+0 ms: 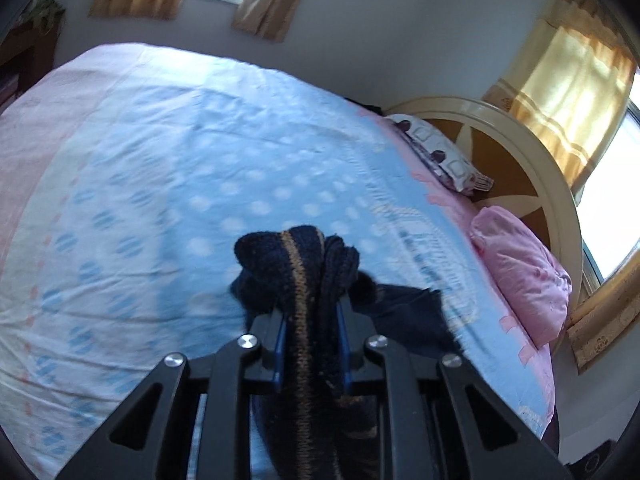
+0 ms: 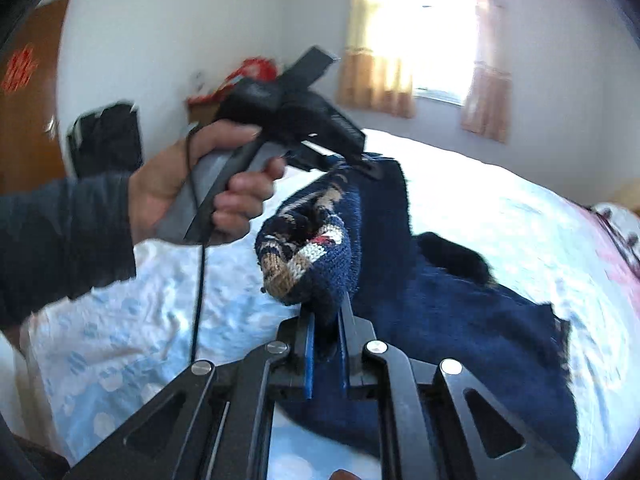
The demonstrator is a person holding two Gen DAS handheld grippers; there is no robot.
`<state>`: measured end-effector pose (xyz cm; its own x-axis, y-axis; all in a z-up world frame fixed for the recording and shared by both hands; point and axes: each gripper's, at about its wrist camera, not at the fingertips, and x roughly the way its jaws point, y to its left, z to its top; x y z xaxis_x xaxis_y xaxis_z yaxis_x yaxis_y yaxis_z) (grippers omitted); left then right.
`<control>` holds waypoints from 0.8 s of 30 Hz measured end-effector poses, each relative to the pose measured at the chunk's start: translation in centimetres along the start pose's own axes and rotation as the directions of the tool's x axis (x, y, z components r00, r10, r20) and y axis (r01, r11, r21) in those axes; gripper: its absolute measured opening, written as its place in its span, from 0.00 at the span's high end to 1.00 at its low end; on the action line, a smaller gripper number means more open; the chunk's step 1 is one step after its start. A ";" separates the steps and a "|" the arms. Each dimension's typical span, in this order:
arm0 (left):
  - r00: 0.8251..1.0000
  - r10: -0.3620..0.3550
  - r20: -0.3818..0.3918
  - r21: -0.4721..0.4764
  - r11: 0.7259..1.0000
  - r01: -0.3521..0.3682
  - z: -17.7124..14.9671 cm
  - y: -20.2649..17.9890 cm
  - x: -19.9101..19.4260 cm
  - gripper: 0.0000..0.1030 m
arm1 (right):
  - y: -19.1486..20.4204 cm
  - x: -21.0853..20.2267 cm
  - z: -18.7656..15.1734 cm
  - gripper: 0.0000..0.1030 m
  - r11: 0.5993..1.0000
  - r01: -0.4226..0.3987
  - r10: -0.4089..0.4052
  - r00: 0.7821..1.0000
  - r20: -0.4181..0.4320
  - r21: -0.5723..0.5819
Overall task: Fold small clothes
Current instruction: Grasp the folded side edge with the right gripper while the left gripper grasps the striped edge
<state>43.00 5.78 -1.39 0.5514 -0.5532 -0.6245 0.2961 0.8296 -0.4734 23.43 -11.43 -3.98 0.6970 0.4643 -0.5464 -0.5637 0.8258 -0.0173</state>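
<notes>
The left gripper (image 1: 311,320) is clamped narrowly on a bunched edge of the navy knitted sweater with tan patterning (image 1: 298,264). The right gripper (image 2: 326,332) pinches another bunched fold likewise. The sweater is held above the blue dotted bedsheet (image 1: 160,160), its lower part trailing down. The person's left hand (image 2: 192,188) grips its handle, angled downward.

Bed surface (image 1: 168,168): broad open sheet ahead and to the left of the left tool (image 1: 310,316); unobstructed passage there.
Headboard side: patterned pillow (image 1: 440,152) and pink pillow (image 1: 528,276) line the right edge, backed by the headboard (image 1: 532,152).
Between tools: navy sweater (image 2: 460,320) hangs from both, blocking the gap down to the sheet.
Left of right tool (image 2: 326,336): left hand (image 2: 208,192) and its cable (image 2: 198,280) occupy the airspace.
</notes>
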 end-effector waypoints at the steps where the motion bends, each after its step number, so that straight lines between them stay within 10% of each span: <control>1: 1.000 -0.013 -0.004 0.002 1.000 0.014 0.2 -0.9 0.6 0.80 | -0.9 -0.5 -0.1 0.92 1.000 0.005 -0.006 1.000 0.010 0.023; 24: 0.975 -0.038 -0.221 0.193 0.978 0.082 -2.4 -17.8 16.6 0.80 | -16.0 -8.2 -10.6 0.92 0.872 0.134 -0.120 0.991 -0.060 0.471</control>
<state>44.98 -18.39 -4.81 0.3541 -0.5872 -0.7279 0.4851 0.7807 -0.3939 22.01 -31.85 -8.10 0.7316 0.3419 -0.5898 -0.1891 0.9330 0.3063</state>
